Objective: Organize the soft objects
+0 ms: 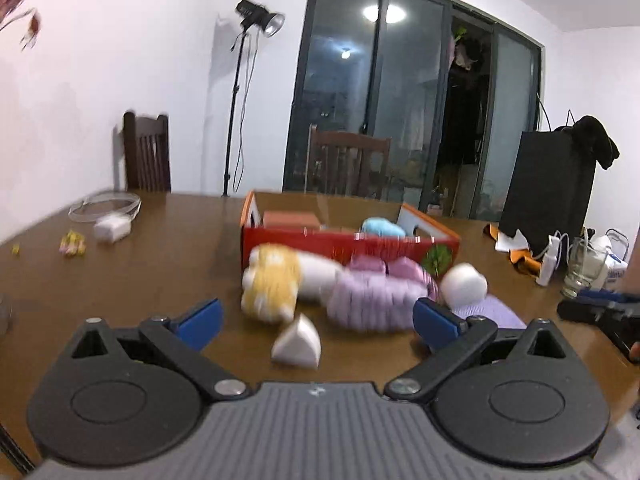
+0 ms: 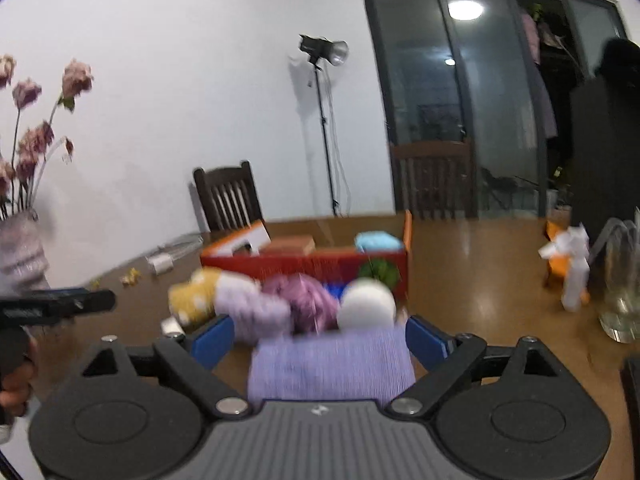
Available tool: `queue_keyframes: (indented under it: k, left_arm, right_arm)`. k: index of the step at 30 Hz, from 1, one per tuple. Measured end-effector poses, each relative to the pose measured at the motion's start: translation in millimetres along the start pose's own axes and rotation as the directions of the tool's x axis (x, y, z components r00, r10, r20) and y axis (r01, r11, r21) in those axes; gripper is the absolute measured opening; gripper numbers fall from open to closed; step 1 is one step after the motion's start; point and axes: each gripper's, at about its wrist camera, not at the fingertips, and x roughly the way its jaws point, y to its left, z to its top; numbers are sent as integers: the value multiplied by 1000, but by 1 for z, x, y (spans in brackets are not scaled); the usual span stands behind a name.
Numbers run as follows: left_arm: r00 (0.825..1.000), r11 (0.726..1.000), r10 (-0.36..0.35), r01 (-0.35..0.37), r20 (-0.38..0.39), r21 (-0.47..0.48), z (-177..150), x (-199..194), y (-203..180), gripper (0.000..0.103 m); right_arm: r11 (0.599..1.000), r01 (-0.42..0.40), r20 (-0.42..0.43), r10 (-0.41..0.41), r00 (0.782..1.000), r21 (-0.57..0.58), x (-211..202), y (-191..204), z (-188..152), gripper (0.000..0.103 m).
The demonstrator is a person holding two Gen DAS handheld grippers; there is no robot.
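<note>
A red cardboard box [image 1: 344, 245] stands open on the brown table, with a light blue soft item [image 1: 382, 227] and a brown block [image 1: 290, 220] inside. In front of it lie a yellow-and-white plush [image 1: 272, 286], a lilac knitted piece [image 1: 372, 298], a white ball [image 1: 466, 284] and a white wedge [image 1: 298, 344]. My left gripper [image 1: 318, 316] is open above the wedge, holding nothing. My right gripper [image 2: 320, 340] is open, with a purple knitted cloth [image 2: 332, 364] lying between its fingers. The white ball [image 2: 368, 306] and box [image 2: 312, 266] lie just beyond.
A glass mug [image 1: 582, 272], a white bottle [image 1: 550, 264] and orange-white scraps [image 1: 508, 242] sit at the table's right. A clear lid [image 1: 106, 204] and a white item [image 1: 112, 229] lie far left. A flower vase [image 2: 20, 252] stands left. Chairs stand behind the table.
</note>
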Motion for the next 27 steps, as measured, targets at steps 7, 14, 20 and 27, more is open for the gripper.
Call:
queue_keyframes:
  k: [7,14,20,27]
  left_arm:
    - [997,999,-36,35,-66,-19,-9,7,-5,103]
    - [972,982,-189,186,-137,-34,-10,61,-53,102]
    - [935,965,-263,255,-239,-66,-16,116,-78,59]
    - [907,949,-309,273,-286,-158,-21,145,-64,55]
  right_arm:
    - [998,50,-40,-48,998,32,2,-10,-19,93]
    - [996,43,-84,-37,996,81,36,-35,-16,85]
    - [990,32,-149,-12,989,136,81,-55,-10,71]
    - [976,-4,-224,54,973,216,109,-71,-9,58]
